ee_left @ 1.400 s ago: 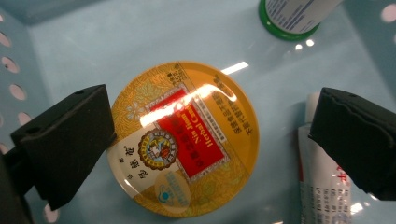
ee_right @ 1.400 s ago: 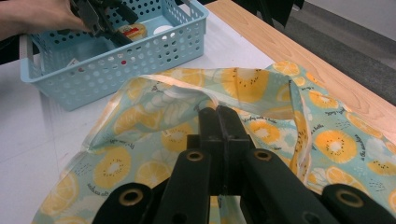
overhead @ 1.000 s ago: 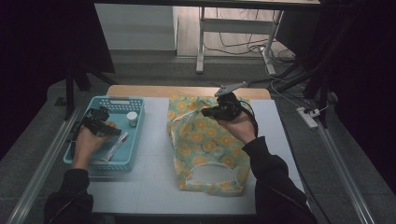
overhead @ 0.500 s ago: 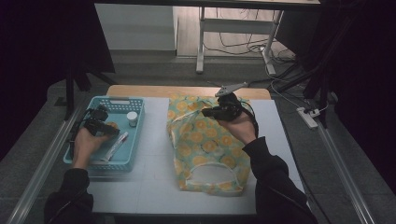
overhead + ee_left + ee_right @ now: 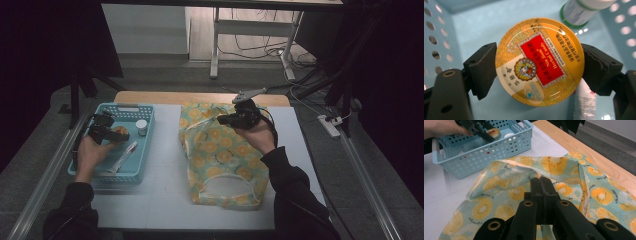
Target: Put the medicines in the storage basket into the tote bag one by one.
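Left claw (image 5: 537, 75) just closed onto round yellow candy tin (image 5: 539, 61), inside pale blue perforated basket (image 5: 145, 150). Right claw (image 5: 544, 185) pressed together, pinching citrus-print cloth bag (image 5: 220, 155) rim. Risk: smooth tin edge slipping on lift.

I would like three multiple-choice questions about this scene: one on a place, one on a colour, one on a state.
1. Where is the round candy tin?
A. on the fruit-print bag
B. over the blue basket
C. on the floor

2. What colour is the middle of the tin's label?
A. red
B. purple
C. black

3. How do the jaws of the right gripper stand?
A. wide open above the bag
B. closed on a bottle
C. closed on the fabric of the fruit-print bag

Answers:
1 B, the basket's perforated walls surround the tin held in the left gripper.
2 A, a red panel bears the printed name.
3 C, both jaws meet on the cloth.
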Tool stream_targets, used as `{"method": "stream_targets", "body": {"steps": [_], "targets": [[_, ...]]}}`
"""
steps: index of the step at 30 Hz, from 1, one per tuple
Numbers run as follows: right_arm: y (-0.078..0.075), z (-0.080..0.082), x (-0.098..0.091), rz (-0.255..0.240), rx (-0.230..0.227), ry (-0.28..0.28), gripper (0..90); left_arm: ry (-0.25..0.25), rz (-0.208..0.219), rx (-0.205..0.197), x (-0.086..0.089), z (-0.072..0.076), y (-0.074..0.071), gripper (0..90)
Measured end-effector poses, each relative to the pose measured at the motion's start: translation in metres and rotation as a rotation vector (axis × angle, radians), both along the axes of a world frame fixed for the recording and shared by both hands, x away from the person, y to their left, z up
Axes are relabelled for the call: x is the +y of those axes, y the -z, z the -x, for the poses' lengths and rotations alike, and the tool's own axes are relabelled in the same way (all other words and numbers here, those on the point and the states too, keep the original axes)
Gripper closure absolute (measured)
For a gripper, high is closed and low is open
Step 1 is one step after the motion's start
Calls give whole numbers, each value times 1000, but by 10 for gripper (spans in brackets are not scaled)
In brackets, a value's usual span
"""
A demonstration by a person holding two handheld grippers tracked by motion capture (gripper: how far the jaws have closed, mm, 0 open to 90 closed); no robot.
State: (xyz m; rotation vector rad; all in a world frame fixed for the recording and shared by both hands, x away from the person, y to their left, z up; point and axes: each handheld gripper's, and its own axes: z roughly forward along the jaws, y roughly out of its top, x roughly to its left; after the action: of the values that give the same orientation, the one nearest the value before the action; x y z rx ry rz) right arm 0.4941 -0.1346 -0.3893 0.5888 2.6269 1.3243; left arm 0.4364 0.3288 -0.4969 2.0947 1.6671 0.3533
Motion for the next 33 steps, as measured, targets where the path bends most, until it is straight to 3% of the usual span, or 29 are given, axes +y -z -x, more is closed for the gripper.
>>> {"method": "stream_targets", "body": {"steps": [7, 17, 27, 33], "targets": [[1, 0, 0, -2, -2, 0, 900, 60, 40, -52, -7, 10, -20, 207], [1, 0, 0, -3, -3, 3, 900, 149, 80, -91, -22, 26, -36, 207], [2, 0, -2, -7, -2, 9, 900, 273, 113, -140, -52, 42, -57, 207], [3, -1, -3, -8, -1, 11, 900, 329, 125, -147, -70, 46, -66, 207]]}}
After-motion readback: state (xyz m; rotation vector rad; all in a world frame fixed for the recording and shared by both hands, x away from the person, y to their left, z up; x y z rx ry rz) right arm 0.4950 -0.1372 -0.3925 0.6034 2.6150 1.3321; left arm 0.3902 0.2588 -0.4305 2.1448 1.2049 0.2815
